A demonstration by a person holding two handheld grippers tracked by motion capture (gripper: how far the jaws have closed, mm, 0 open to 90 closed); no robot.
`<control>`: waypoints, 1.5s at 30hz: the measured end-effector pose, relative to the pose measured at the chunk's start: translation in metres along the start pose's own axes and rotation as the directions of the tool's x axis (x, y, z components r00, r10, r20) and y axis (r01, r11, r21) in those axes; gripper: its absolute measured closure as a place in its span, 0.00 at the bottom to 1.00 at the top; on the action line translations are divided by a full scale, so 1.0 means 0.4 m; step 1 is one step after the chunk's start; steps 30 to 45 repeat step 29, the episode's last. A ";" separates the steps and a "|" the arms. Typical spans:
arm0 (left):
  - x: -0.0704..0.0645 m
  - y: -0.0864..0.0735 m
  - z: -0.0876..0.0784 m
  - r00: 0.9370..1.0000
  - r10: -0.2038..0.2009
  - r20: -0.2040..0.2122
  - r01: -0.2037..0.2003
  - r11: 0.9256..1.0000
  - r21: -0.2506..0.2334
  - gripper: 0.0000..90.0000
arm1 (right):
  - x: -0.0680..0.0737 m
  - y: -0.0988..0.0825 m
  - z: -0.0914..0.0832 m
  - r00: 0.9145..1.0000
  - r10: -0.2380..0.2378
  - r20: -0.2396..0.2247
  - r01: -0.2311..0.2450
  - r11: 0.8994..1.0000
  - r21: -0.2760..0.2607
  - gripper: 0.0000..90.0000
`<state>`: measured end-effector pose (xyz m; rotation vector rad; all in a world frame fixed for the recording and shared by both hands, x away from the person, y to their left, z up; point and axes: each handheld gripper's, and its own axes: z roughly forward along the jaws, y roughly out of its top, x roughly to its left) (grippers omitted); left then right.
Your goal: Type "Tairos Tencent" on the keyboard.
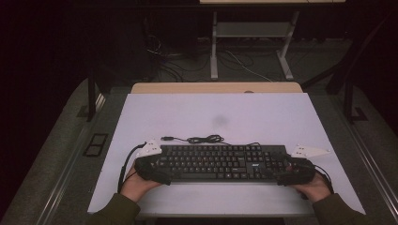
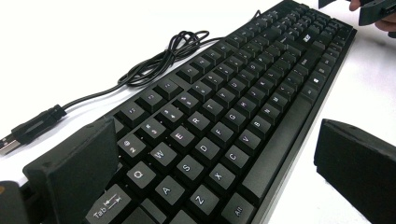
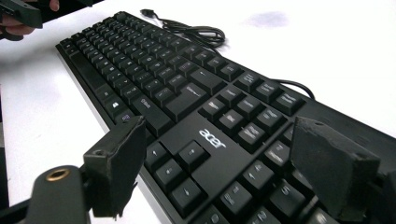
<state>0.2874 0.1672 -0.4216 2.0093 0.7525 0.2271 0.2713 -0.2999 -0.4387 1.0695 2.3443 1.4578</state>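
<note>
Keyboard [image 1: 220, 162] lying flat across near table [image 1: 263, 117], cable [image 1: 202, 139] trailing off far side. Bracketing both ends for a level two-handed lift: left gripper [image 2: 215, 182] jaws standing wide apart, straddling left end, right gripper [image 3: 224, 182] jaws likewise apart over right end, not yet clamping.

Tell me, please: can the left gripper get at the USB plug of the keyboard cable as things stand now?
Probably yes. The left gripper is open at the keyboard's left end, and the USB plug lies close beside it on the bare white table, with nothing between.
</note>
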 end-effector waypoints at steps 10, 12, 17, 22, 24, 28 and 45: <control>0.006 -0.005 0.000 1.000 -0.011 -0.002 0.011 1.000 -0.003 0.00 | -0.006 -0.017 -0.016 1.000 0.000 0.004 0.000 1.000 0.002 0.20; 0.007 -0.005 0.001 1.000 -0.007 -0.006 0.007 1.000 0.003 0.00 | -0.006 -0.016 -0.017 1.000 -0.001 0.003 0.001 1.000 -0.003 0.20; 0.007 -0.007 0.003 1.000 -0.014 -0.006 0.014 1.000 0.013 0.00 | -0.004 -0.015 -0.016 1.000 -0.006 0.003 0.006 1.000 0.000 0.20; 0.008 -0.007 0.002 1.000 -0.020 -0.003 0.020 1.000 0.021 0.00 | -0.003 -0.014 -0.016 1.000 -0.010 0.001 0.010 1.000 -0.005 0.20; 0.008 -0.007 0.002 1.000 -0.020 -0.002 0.020 1.000 0.022 0.00 | -0.002 -0.014 -0.016 1.000 -0.010 -0.001 0.010 1.000 -0.005 0.20; 0.006 -0.006 0.002 1.000 -0.015 -0.007 0.015 1.000 0.020 0.00 | -0.002 -0.013 -0.016 1.000 -0.016 0.000 0.016 1.000 -0.008 0.19; 0.005 -0.006 0.002 1.000 -0.012 -0.009 0.012 1.000 0.021 0.00 | -0.002 -0.013 -0.017 1.000 -0.016 0.002 0.016 1.000 -0.008 0.19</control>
